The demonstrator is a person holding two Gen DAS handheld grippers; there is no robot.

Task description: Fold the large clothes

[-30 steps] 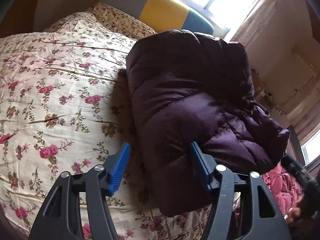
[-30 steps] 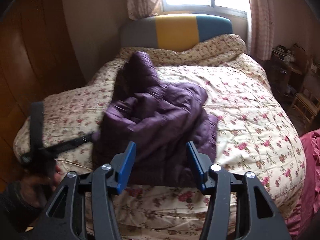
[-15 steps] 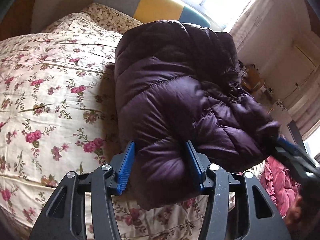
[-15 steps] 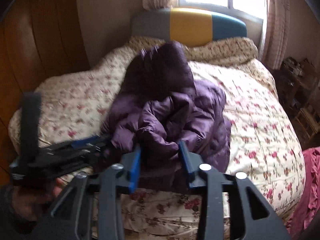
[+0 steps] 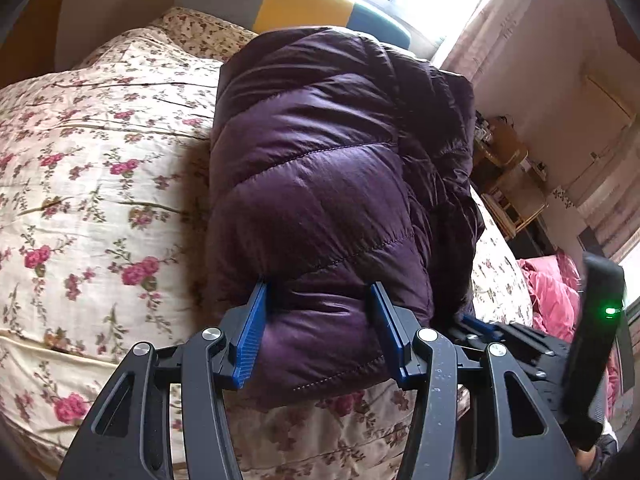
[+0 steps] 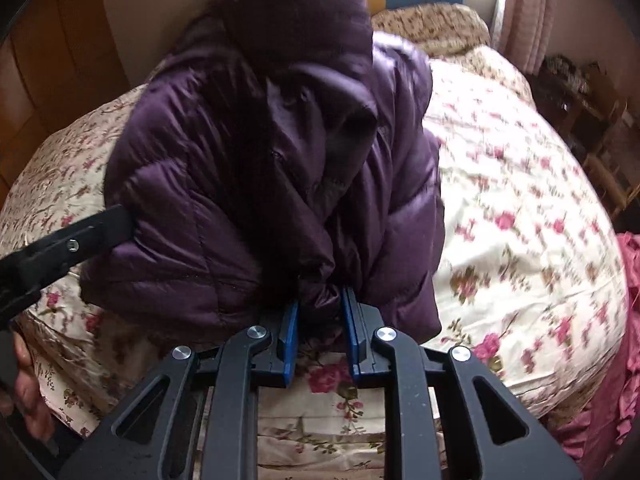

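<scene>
Two grippers are working the near edge of a dark purple puffer jacket point(image 5: 320, 184) lying bunched on a bed. In the right wrist view, the right gripper point(image 6: 319, 334) is closing its jaws on a small bunched fold of the jacket's edge, the blue pads already pinching the fabric between them. In the left wrist view, the left gripper point(image 5: 318, 330) is holding a much thicker padded roll of the same edge, jaws half spread with both blue pads pressing into the sides of the bulge.

From either pair of jaws the jacket is stretching away toward twelve o'clock, its long axis running from the near edge of the bed toward the headboard point(image 5: 304, 4), with what looks like the hood uppermost at the far end. Both grippers are on the near edge, the left at the nine o'clock side of the right wrist view, so any fold would likely carry this edge away toward twelve.

Around the jacket, a floral quilt point(image 6: 520, 220) is covering the bed. Pink bedding point(image 5: 548, 292) is lying at three o'clock in the left view. Nothing is resting on the jacket or blocking the quilt beyond it.
</scene>
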